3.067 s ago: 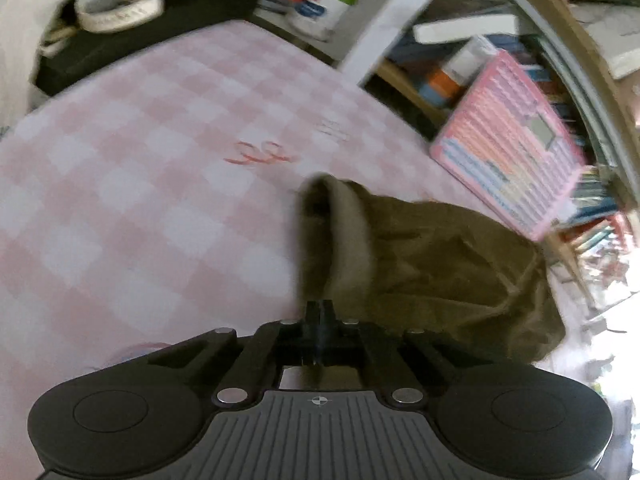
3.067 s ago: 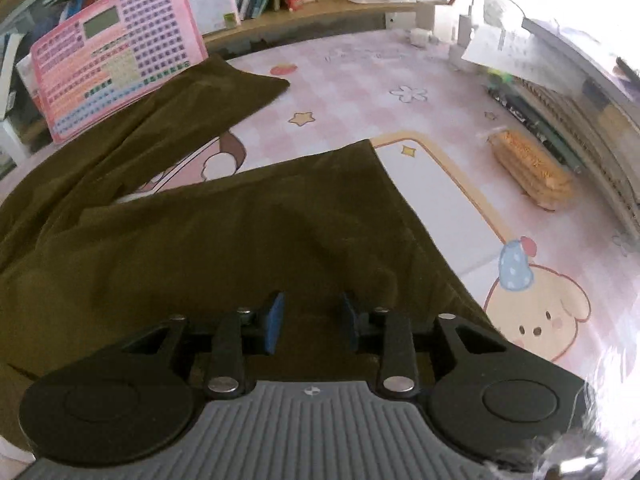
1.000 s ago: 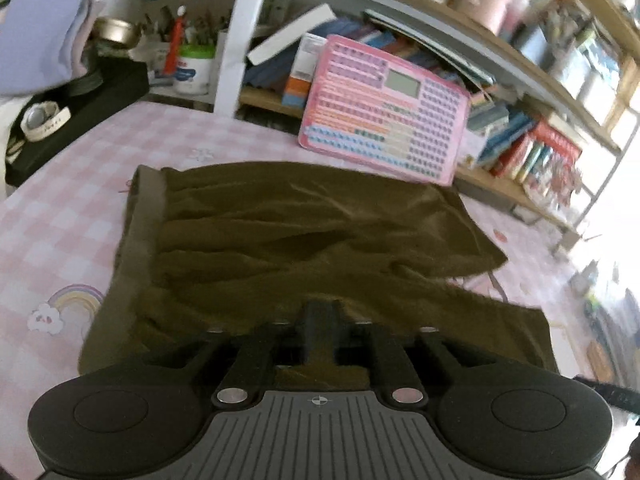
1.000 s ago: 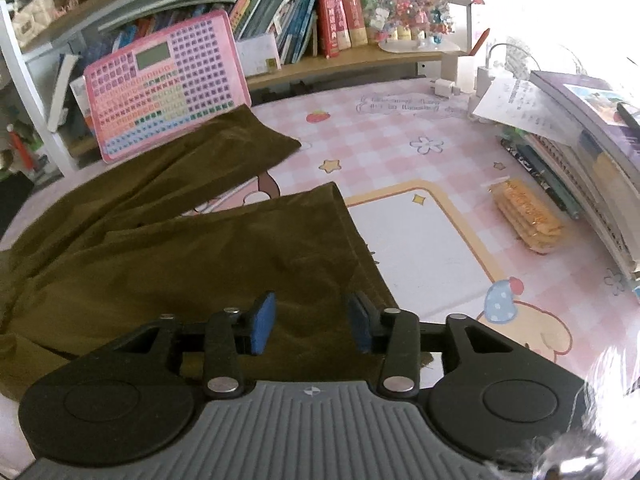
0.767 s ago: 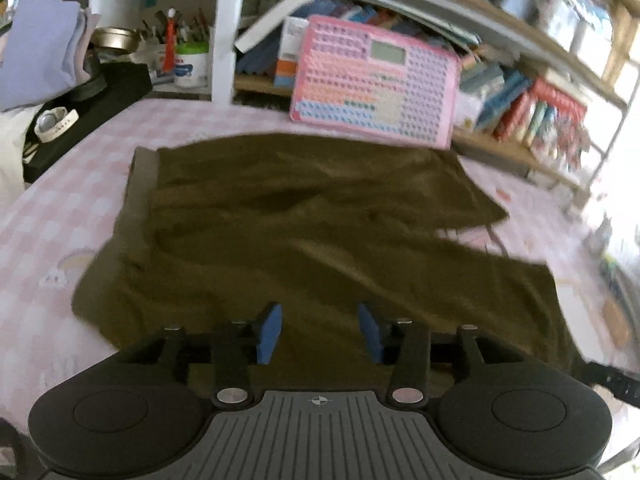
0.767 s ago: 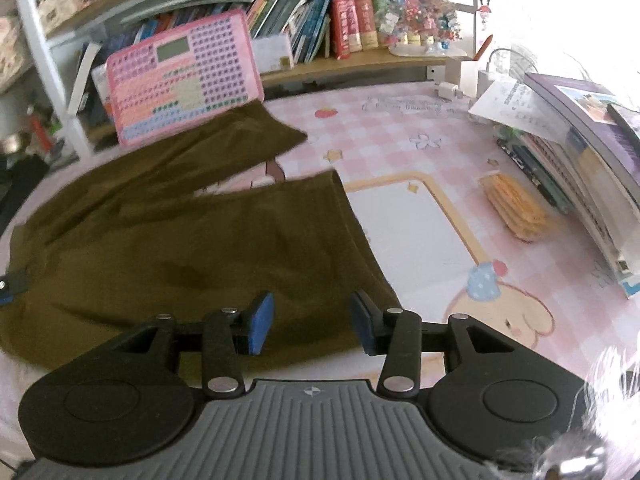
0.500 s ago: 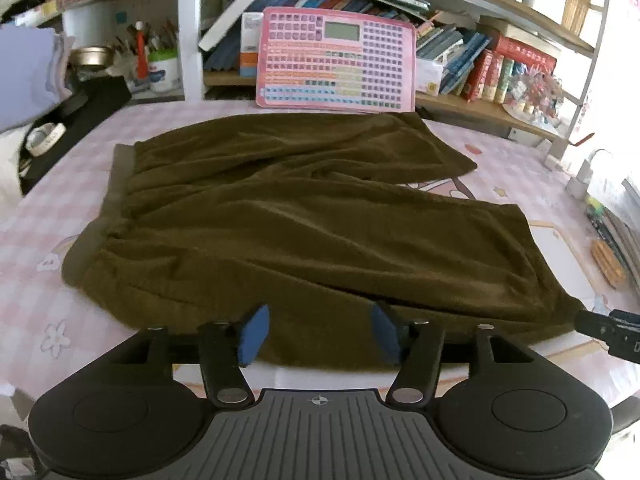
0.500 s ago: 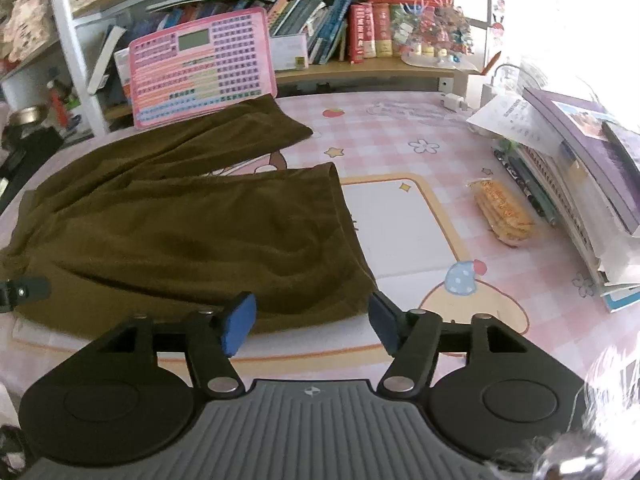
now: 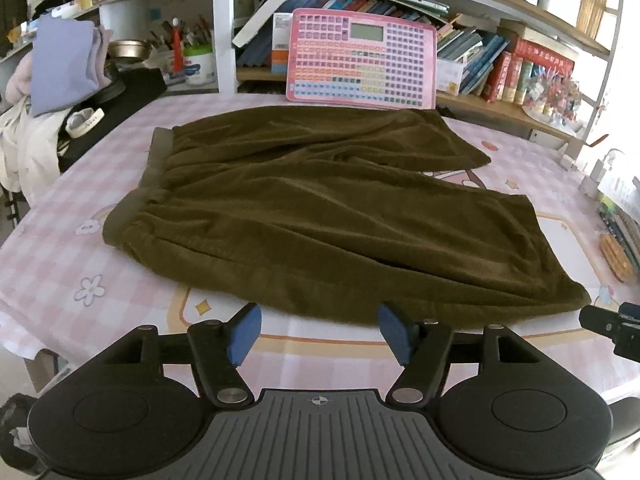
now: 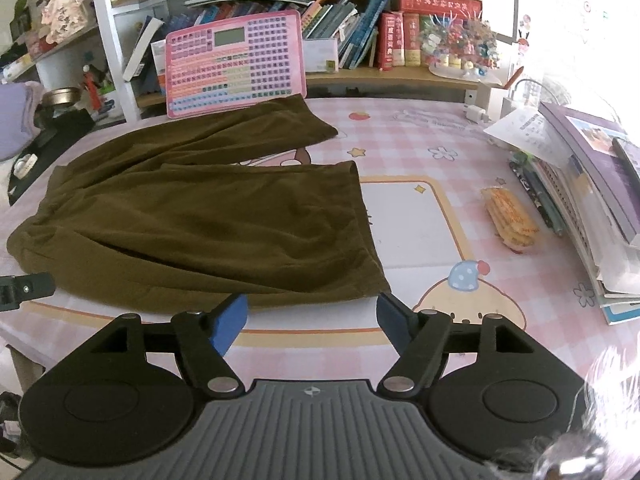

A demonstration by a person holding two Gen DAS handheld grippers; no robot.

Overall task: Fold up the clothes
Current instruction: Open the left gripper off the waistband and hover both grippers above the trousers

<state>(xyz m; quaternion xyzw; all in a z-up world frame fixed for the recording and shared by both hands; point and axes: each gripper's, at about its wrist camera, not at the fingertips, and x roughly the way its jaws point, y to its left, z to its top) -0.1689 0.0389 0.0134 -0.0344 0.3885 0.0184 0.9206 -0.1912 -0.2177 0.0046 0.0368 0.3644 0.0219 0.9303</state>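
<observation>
Hovering over the near edge of the pink checked cartoon-print tablecloth [image 9: 48, 240], the left gripper [image 9: 319, 334] has its blue-padded jaws spread wide and still opening, with nothing between them. Just ahead of its fingertips lies the olive-brown soft fabric pair of trousers [image 9: 320, 216], spread flat on the cloth with the ribbed waistband [image 9: 154, 172] ahead and to the left and the two legs running off to the right, the farther leg angled away from the nearer one. The near hem of the trousers sits just beyond the left gripper's pads without touching them. The right gripper [image 10: 312, 320] is likewise wide and opening, empty, held just short of the near corner of the nearer trouser leg [image 10: 240, 232], whose cuff end lies ahead and slightly right of its fingers. Beyond the trousers, straight ahead of both grippers, a pink rectangular plastic learning tablet with coloured keys [image 10: 236, 64] leans against the wooden bookshelf [image 10: 400, 74]. To the right of the right gripper lie a clear packet of orange biscuits [image 10: 508, 216] and a stack of books and papers [image 10: 592, 184]. Far left of the left gripper sits a folded lilac garment [image 9: 64, 64].
</observation>
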